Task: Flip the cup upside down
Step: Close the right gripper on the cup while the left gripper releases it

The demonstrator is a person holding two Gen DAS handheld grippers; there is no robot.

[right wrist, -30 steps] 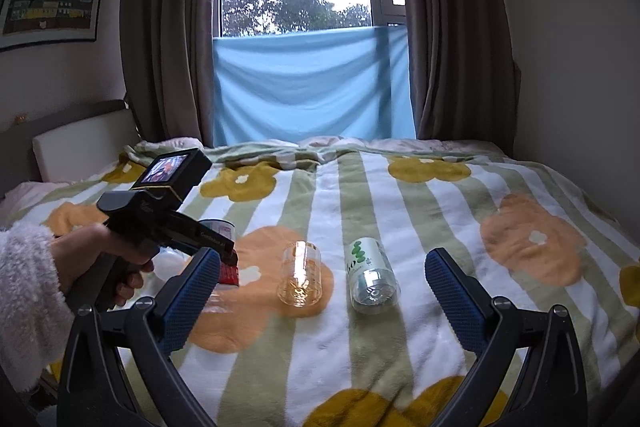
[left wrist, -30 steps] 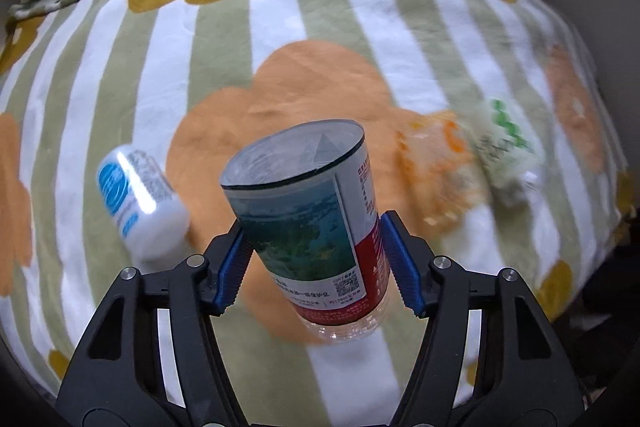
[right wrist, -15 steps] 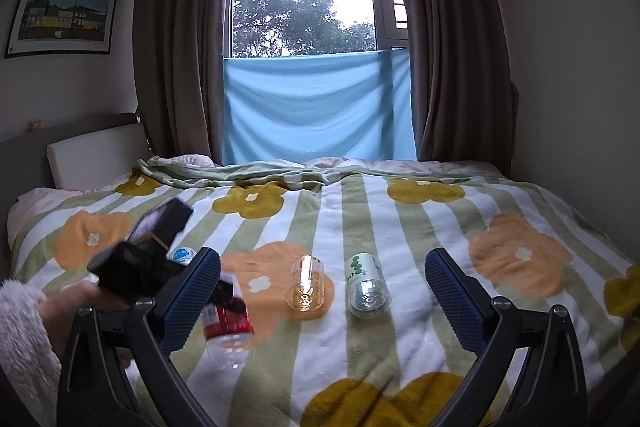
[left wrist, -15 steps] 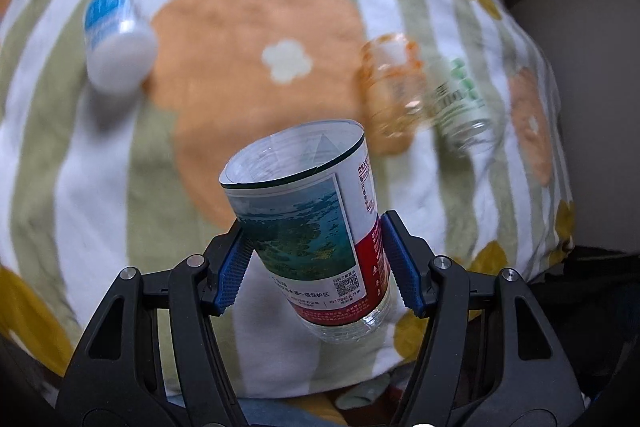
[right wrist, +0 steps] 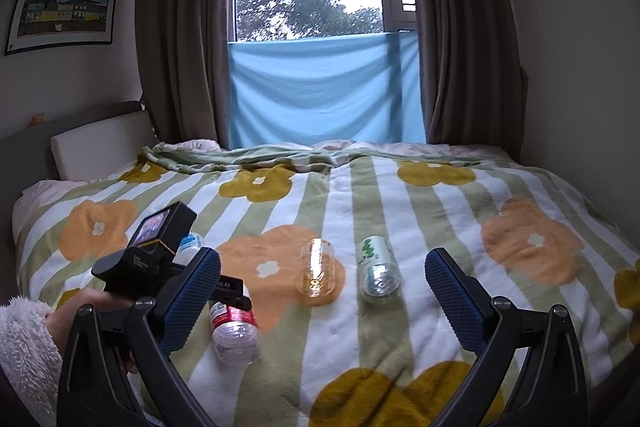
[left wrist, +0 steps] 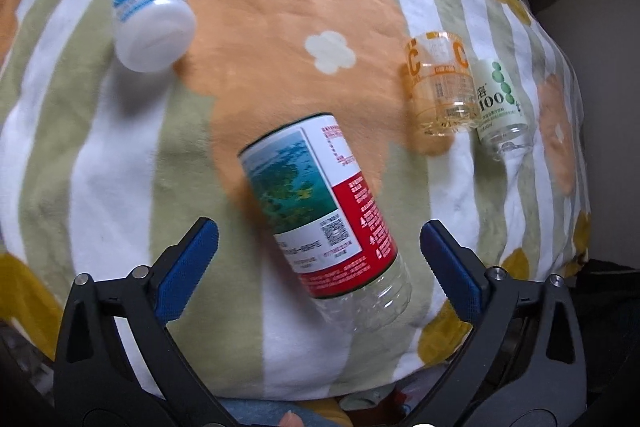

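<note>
The cup with a red, white and sea-picture label (left wrist: 320, 211) stands upside down on the striped blanket, clear base up; it also shows in the right wrist view (right wrist: 234, 327). My left gripper (left wrist: 318, 267) is open, its blue pads apart on either side of the cup and not touching it. My right gripper (right wrist: 322, 301) is open and empty, held above the near part of the bed.
A white cup with a blue label (left wrist: 148, 15) lies at the left. A clear orange-print cup (left wrist: 440, 87) and a green-print cup (left wrist: 500, 107) lie side by side at the right. The bed edge is near the bottom; a wall runs along the right.
My left gripper turned the labelled cup over, set it on the blanket and opened, letting it go. The right gripper has stayed open.
</note>
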